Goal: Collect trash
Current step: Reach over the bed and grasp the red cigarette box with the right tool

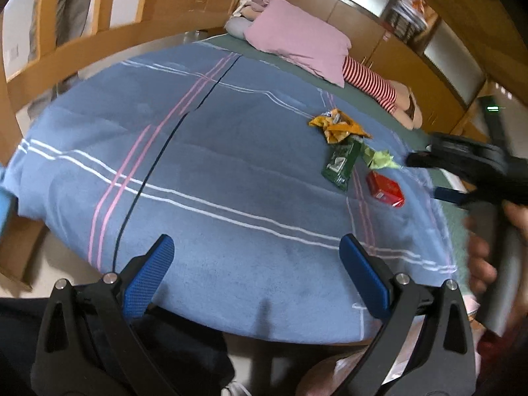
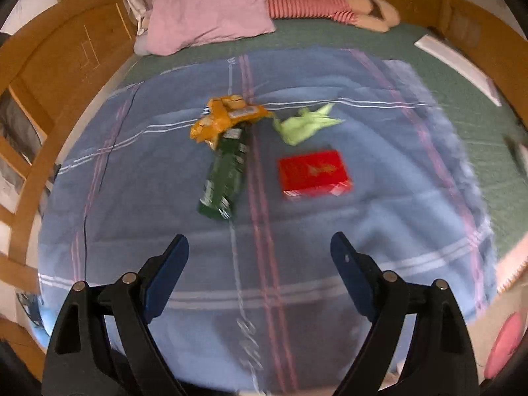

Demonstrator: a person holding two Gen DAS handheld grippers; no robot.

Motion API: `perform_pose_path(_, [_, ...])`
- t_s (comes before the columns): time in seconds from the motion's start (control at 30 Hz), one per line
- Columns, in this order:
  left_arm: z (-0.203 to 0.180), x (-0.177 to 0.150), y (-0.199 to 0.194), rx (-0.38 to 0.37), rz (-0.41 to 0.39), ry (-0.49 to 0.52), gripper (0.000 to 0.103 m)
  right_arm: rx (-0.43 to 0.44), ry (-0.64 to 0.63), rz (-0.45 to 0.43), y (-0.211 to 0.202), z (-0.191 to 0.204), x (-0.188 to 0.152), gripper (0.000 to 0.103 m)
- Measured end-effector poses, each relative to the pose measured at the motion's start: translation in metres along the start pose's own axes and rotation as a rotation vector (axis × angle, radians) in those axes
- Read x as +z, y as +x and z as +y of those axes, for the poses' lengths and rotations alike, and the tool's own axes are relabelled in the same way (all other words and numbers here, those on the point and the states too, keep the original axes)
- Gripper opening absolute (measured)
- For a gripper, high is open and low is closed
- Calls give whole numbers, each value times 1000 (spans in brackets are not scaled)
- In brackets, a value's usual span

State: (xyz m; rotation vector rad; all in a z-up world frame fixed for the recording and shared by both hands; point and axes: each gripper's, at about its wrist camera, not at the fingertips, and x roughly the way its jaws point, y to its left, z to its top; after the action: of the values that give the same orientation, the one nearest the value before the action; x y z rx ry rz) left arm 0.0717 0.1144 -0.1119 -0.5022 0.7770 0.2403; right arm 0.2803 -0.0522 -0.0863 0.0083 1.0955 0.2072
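Several pieces of trash lie together on a blue blanket [image 2: 330, 231]: an orange wrapper [image 2: 227, 117], a dark green packet [image 2: 226, 178], a crumpled light green wrapper [image 2: 305, 123] and a red box [image 2: 313, 171]. They also show in the left wrist view: orange wrapper [image 1: 336, 125], green packet [image 1: 341, 163], light green wrapper [image 1: 379, 158], red box [image 1: 384, 188]. My right gripper [image 2: 260, 250] is open and empty, above the blanket just short of the green packet. My left gripper [image 1: 257, 257] is open and empty over the blanket's near edge, far left of the trash. The right gripper's body [image 1: 468, 165] shows in the left view.
A pink pillow [image 2: 208, 13] and a striped plush toy [image 2: 330, 3] lie at the head of the bed. Wooden bed frame and cupboards [image 1: 412, 76] surround it. A white flat object [image 2: 458, 66] lies on the green sheet at right.
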Motion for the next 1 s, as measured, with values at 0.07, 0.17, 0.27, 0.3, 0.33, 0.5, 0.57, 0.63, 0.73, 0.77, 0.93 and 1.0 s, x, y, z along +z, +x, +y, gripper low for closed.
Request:
perform_pose_path(0.07, [5,1,-3,-22,-17,-29,100,-59,-49,-2,23,15,13,86])
perform_pose_path(0.17, [16,4,-12,-39,-82,-101,100,-210,-91,42,63,38,26,86])
perform_pose_path(0.27, [27,6,-14,-51,-99,-169,100,-134,-80,86,91,50,37,86])
perform_pose_path(0.3, [28,7,-12,-52,-93,-183,100,-147,-85,89,98,54,41,86])
perform_pose_path(0.33, [30,8,-10,-53,-85,-198,100,-167,-92,88,104,57,43,86])
perform_pose_path(0.5, [32,9,-7,-53,-71,-215,100,-95,-68,150,129,56,48,48])
perform_pose_path(0.57, [31,9,-7,-42,-73,-204,100,-58,-63,149,130,54,48,36])
perform_pose_path(0.63, [31,8,-7,-35,-71,-207,100,-17,-69,147,127,53,46,28])
perform_pose_path(0.73, [34,9,-6,-31,-71,-227,100,117,-68,200,113,52,34,25])
perform_pose_path(0.77, [37,9,-6,-32,-73,-243,100,188,-85,233,107,56,28,25])
perform_pose_path(0.93, [47,8,-4,-50,-50,-309,100,397,-218,321,74,71,3,33])
perform_pose_path(1.0, [46,8,-3,-34,-44,-303,100,407,-192,243,50,57,9,77])
